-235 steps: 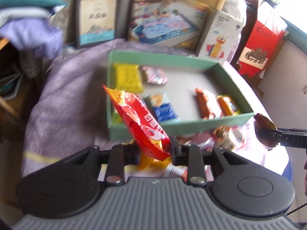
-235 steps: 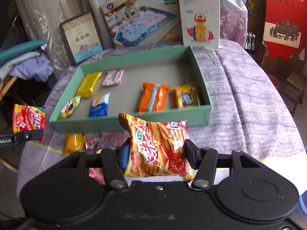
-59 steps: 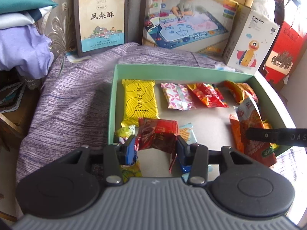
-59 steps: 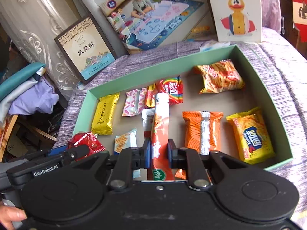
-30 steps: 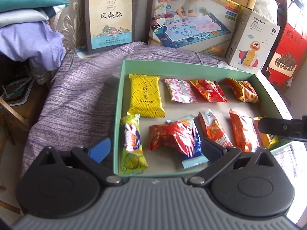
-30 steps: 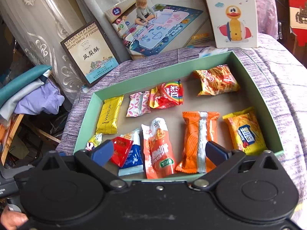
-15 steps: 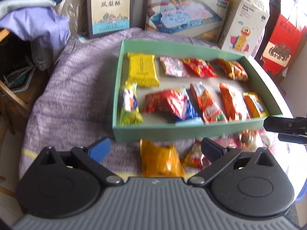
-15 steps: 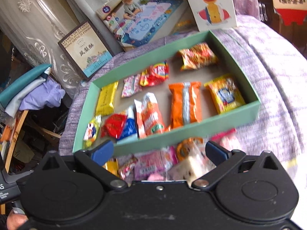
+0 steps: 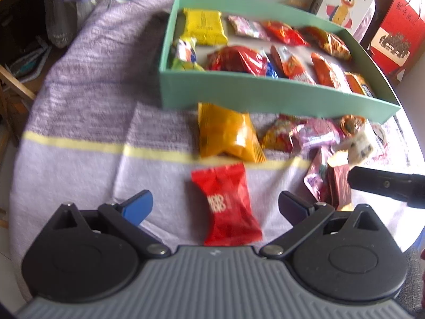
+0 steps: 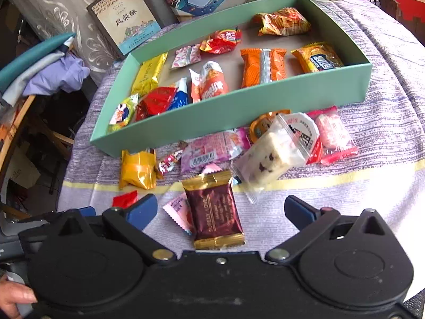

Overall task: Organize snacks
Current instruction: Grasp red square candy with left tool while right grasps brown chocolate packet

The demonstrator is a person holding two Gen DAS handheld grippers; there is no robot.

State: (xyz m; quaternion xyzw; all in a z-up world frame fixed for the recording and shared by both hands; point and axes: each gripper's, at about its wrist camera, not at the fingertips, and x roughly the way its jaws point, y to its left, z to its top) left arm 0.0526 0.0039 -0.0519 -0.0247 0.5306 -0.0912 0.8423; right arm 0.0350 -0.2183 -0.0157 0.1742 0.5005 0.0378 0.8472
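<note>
Two grippers, left [image 9: 213,202] and right [image 10: 217,208], hover spread wide and empty over a red packet [image 9: 225,203] and maroon packet [image 10: 215,210] lying before the tray [image 10: 239,106]; both look light, crinkly, best pinched mid-body.

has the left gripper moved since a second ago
Yes. The left gripper has pulled back from over the green tray; it now hangs open over a red packet on the cloth.
</note>
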